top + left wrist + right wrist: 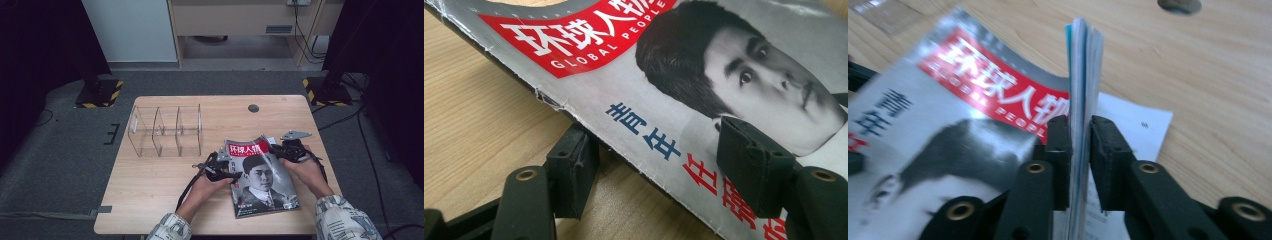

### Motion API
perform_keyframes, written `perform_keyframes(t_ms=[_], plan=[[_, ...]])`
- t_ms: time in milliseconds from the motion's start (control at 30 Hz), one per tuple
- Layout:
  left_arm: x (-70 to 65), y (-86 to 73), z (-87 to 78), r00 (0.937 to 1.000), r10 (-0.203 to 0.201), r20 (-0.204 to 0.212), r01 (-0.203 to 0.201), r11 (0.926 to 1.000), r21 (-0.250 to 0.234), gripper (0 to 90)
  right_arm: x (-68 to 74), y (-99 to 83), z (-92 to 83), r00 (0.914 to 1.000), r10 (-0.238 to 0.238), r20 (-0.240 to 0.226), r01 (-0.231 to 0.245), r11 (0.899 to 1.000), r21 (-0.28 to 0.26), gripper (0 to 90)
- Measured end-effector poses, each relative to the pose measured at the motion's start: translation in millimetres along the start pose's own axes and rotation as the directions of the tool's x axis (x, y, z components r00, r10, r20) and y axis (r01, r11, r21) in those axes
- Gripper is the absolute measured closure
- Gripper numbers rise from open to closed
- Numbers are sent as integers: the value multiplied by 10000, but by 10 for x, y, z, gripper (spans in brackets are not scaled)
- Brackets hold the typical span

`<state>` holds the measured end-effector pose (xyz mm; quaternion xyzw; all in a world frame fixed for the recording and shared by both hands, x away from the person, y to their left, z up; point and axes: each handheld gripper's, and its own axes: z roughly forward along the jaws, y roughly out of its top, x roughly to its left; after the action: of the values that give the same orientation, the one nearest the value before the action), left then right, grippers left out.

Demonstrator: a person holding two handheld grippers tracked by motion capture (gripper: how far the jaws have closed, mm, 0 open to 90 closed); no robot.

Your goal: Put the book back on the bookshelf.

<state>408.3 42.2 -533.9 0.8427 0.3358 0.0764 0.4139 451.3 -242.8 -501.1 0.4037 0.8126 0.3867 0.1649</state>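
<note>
The glossy grey magazine with a red title band and a black-and-white portrait on its cover [261, 176] lies nearest the camera, at about 5 o'clock on the pale wooden worktop [150, 185]. Its spine edge is straddled by the left claw [659, 167], whose jaws are spread, one under the raised edge and one over the cover, not yet pressed together. The opposite edge is pinched by the right claw [1080, 150], clenched on a sheaf of pages that is stood upright. A loose white sheet [1135, 125] is seen beneath. The clear acrylic three-compartment organiser [167, 131], at 10 o'clock, holds nothing. The work is judged to be early: the magazine is gripped but not yet lifted clear or stowed.
</note>
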Motion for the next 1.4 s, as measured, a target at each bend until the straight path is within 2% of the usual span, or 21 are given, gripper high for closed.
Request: perform_keyframes(t_ms=[67,167,233,367,433,467,533,567,667,833,967,1033,1300,1400], plan=[[-2,0,1,10000,29,-13,-29,10000,2,328,-62,-59,53,9999,94,132,-96,9999,133,638],[1,-1,2,10000,40,27,-40,10000,-11,324,-133,-180,127,9986,499,187,-509,9971,562,489],[7,-2,1,10000,74,59,-74,10000,-25,325,-150,-255,141,9965,775,303,-790,9956,506,388],[12,-4,-1,9999,65,110,-65,10000,-26,326,-155,-283,91,9948,922,426,-952,9928,726,294],[19,-3,-2,9999,54,133,-53,10000,-39,328,-151,-301,39,9946,956,399,-988,9912,882,310],[23,-3,2,9998,-33,185,34,10000,-78,330,-148,-314,25,9952,937,273,-959,9905,990,316],[40,7,9,9995,-158,258,161,9998,-112,339,-103,-344,-5,9963,861,74,-864,9912,1002,384],[46,17,15,9993,-235,307,239,9997,-97,347,-81,-348,-20,9967,814,-2,-810,9913,1034,382],[64,77,41,9991,-255,331,251,9996,133,381,-48,-363,-50,9986,523,85,-529,9932,1038,429],[91,165,92,9992,-213,349,200,9991,362,428,-15,-408,-101,9964,819,-210,-795,9920,979,490],[104,234,103,9990,-237,366,224,9991,373,453,34,-439,-128,9959,819,-383,-779,9923,961,505],[107,257,101,9987,-316,394,302,9989,354,467,41,-444,-131,9970,700,-327,-667,9936,916,507],[170,378,93,9988,-195,449,167,9980,613,538,95,-448,-135,9983,505,-299,-479,9956,811,533],[185,413,98,9987,-181,469,149,9976,678,545,93,-450,-136,9975,596,-393,-565,9957,741,538]])
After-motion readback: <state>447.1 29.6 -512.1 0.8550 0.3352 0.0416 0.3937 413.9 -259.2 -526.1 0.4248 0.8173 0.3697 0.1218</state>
